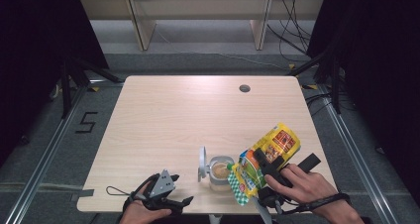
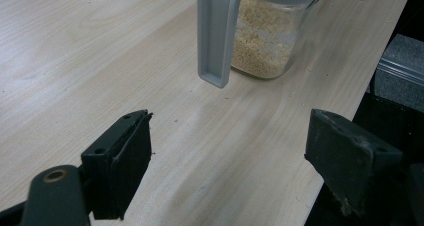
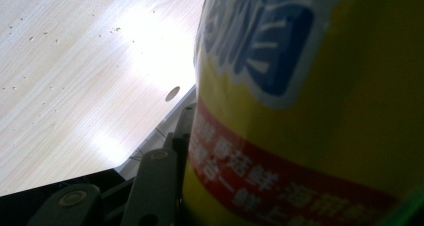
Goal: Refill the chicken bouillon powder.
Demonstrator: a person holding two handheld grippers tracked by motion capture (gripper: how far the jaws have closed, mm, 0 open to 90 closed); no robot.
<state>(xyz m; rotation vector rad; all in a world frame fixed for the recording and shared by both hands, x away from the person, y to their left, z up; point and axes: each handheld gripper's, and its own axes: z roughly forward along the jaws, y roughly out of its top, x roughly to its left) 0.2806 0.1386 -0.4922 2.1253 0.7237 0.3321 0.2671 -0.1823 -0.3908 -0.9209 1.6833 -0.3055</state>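
While my right gripper [image 1: 260, 165] clamps the glossy yellow printed packet [image 1: 267, 157] tilted over the clear square jar of beige granules [image 1: 220, 172], my left gripper [image 1: 176, 202] rests wide open, empty, on the pale woodgrain table [image 1: 188, 110]. The packet's red band carries Chinese characters.

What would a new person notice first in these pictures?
The bright yellow packet stands out first: the right gripper holds it tilted over the clear jar of pale granules near the table's front edge. Next comes the jar's grey lid, open and upright at its left side. The left gripper rests at the front left, jaws open.
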